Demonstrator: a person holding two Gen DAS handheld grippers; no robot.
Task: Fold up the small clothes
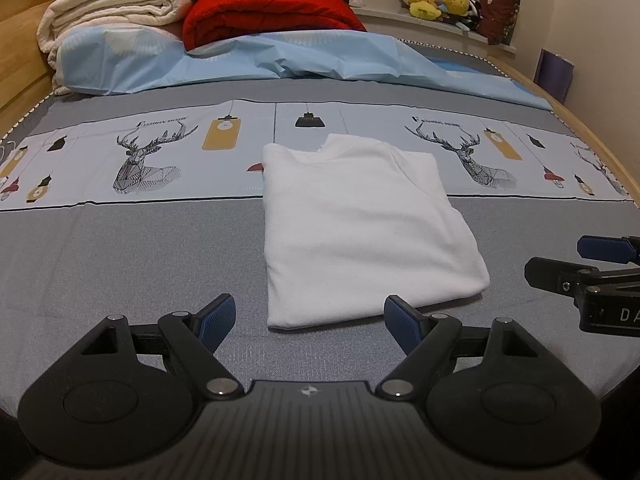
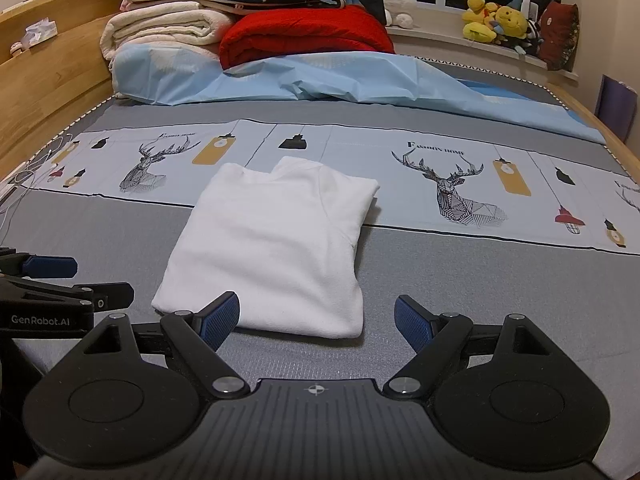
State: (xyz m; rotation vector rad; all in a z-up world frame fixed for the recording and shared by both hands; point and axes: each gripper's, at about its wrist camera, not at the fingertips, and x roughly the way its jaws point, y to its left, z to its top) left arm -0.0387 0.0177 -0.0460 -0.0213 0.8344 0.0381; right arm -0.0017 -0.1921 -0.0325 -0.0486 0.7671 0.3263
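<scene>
A small white garment (image 1: 360, 220) lies folded into a flat rectangle on the grey bed sheet (image 1: 120, 264). It also shows in the right wrist view (image 2: 276, 248). My left gripper (image 1: 310, 320) is open and empty, just in front of the garment's near edge. My right gripper (image 2: 318, 320) is open and empty, also at the near edge, with its left pad touching or just over the hem. The right gripper shows at the right edge of the left wrist view (image 1: 560, 260); the left gripper shows at the left edge of the right wrist view (image 2: 80, 280).
A light blue duvet (image 1: 280, 60) lies across the back of the bed, with a red blanket (image 1: 272, 12) and stacked cream blankets (image 1: 112, 8) behind it. A wooden bed frame (image 2: 52, 80) runs along the left. Plush toys (image 2: 496, 20) sit on the windowsill.
</scene>
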